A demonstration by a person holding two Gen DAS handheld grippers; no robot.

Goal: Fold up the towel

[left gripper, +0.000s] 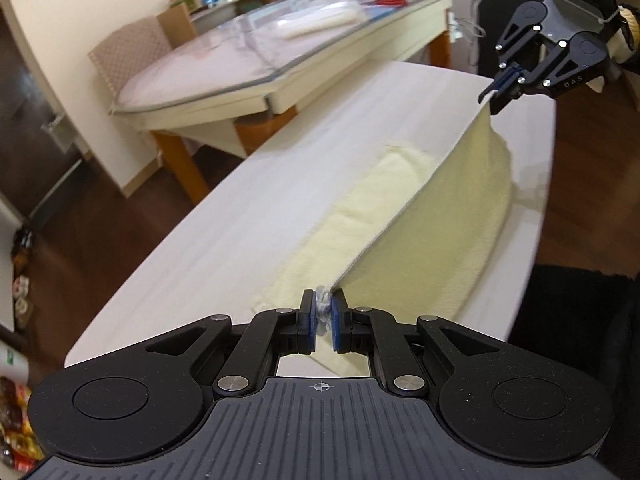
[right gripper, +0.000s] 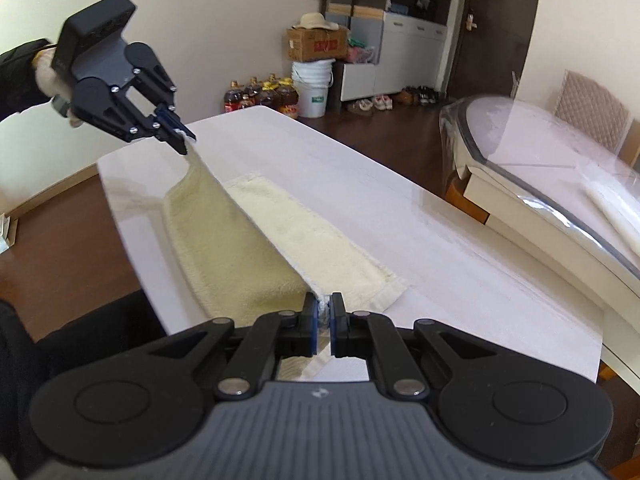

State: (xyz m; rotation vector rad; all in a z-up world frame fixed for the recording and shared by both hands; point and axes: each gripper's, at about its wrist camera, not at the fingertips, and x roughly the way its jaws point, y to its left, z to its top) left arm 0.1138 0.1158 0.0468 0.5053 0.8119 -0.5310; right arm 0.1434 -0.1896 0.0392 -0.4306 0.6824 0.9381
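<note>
Your left gripper [left gripper: 323,312] is clamped on one towel [left gripper: 420,232] corner, your right gripper [right gripper: 325,314] on the other — the edge between them is raised taut off the white table [left gripper: 240,216]. The rest of the towel lies flat beyond. Farther off — a glass-topped table [left gripper: 248,52].

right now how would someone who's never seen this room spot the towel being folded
Find the long white table in the middle of the room, beside the glass-topped one. On it lies a pale yellow towel, the only cloth there. One long edge is lifted off the table, pinched at each end by the left hand-held gripper and the right hand-held gripper.
</note>
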